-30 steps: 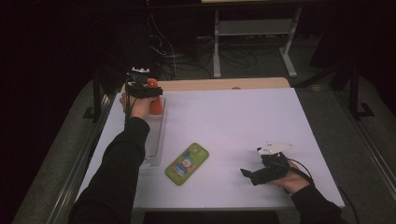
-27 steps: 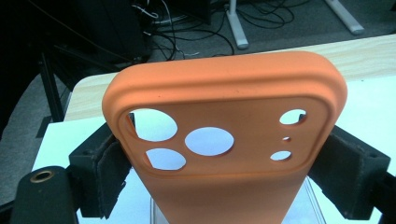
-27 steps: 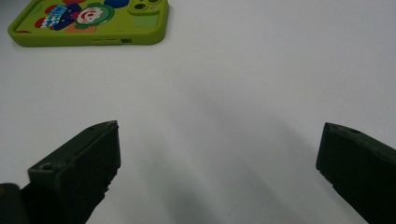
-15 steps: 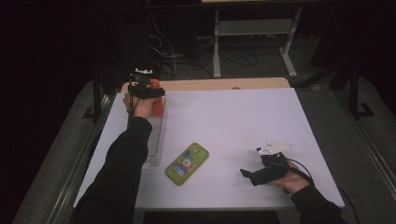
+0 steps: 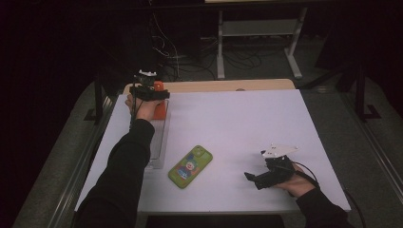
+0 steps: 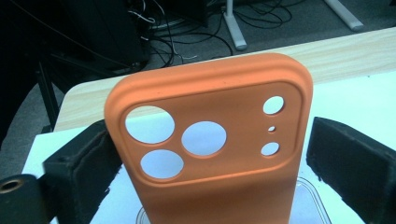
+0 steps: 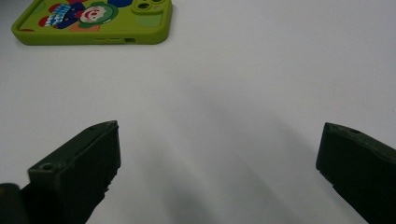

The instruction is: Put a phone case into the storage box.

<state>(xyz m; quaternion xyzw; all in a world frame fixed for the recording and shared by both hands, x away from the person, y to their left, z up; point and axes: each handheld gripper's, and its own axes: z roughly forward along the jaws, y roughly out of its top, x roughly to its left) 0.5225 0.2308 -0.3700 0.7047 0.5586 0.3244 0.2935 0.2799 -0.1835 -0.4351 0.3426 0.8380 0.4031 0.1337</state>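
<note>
While the left gripper (image 5: 151, 90) hangs over the far left corner of the white table (image 5: 247, 123) in the high view, an orange phone case (image 5: 159, 107) stands upright just beneath it, over the far end of a clear tray (image 5: 159, 142) along the table's left edge. A green phone (image 5: 190, 166) with a cartoon picture lies flat near the middle front, just beside the tray's near end. The right gripper (image 5: 252, 178) rests low at the front right, well apart from the phone.

Seen in the left gripper view, the orange phone case (image 6: 210, 140) stands between the two black jaws with its camera holes facing the lens. The jaws have just been opening; a gap shows at the right jaw, and the left one sits against the case's edge or just off it. The clear tray's rim (image 6: 308, 186) shows below.

Across the right gripper view, the jaws stand wide apart over bare table (image 7: 233, 116), with nothing between them. The green phone (image 7: 95, 21) lies at the upper left.
</note>
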